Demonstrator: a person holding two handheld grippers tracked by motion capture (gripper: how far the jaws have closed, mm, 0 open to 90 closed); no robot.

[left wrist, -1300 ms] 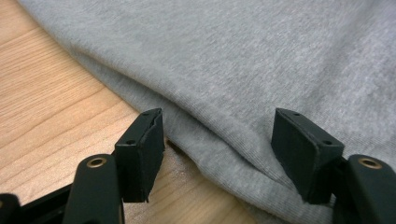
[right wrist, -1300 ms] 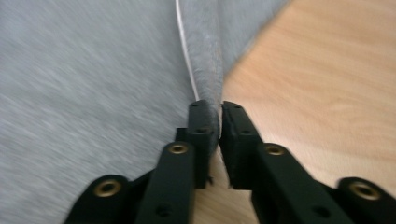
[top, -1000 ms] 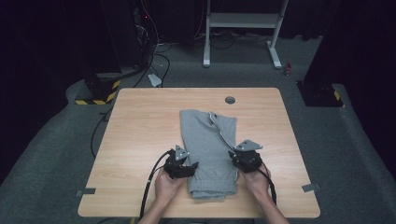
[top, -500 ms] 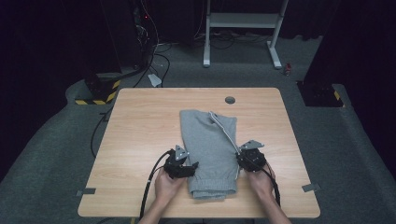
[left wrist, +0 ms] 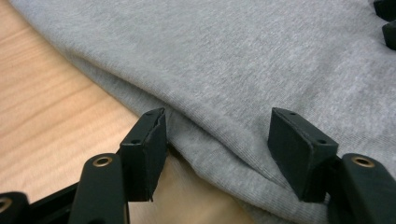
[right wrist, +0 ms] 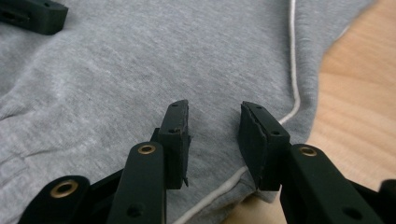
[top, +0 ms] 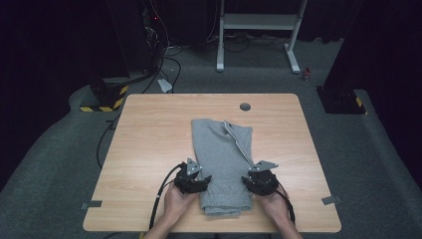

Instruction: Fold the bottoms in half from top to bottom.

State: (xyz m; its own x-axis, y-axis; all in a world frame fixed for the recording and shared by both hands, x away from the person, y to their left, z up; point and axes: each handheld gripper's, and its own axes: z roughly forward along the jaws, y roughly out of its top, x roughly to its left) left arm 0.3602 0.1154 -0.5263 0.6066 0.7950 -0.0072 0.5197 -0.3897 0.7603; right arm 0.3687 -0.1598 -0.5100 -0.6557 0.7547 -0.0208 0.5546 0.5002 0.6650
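- One grey garment (top: 221,164) lies folded into a long narrow stack on the middle of the bench (top: 149,139), its short end toward the person.
- The cloth is a soft, heathered grey jersey with a fine knit grain; a thin white cord or piping (right wrist: 293,70) runs along it and curves round near the right-hand edge.
- Its layers show at the left edge (left wrist: 196,154), where the upper fold overhangs the lower one, and a ribbed band sits at the near end.
- The bench is one pale wood-grain top with rounded corners and a single round dark grommet (top: 244,106) near its far edge.
- Two grippers are in view, black and hard-edged, each held in one hand and topped with a grey three-cornered plate.
- The left gripper (left wrist: 219,140) sits at the garment's left edge; its fingers (left wrist: 147,149) stand wide, one at the fold's rim and the other over the cloth, having just narrowed a little, with cloth between them but not pinched.
- The right gripper (right wrist: 215,135) rests over the garment's right side near the cord; its fingers (right wrist: 175,140) stand moderately apart, have just been opening, and press on nothing.
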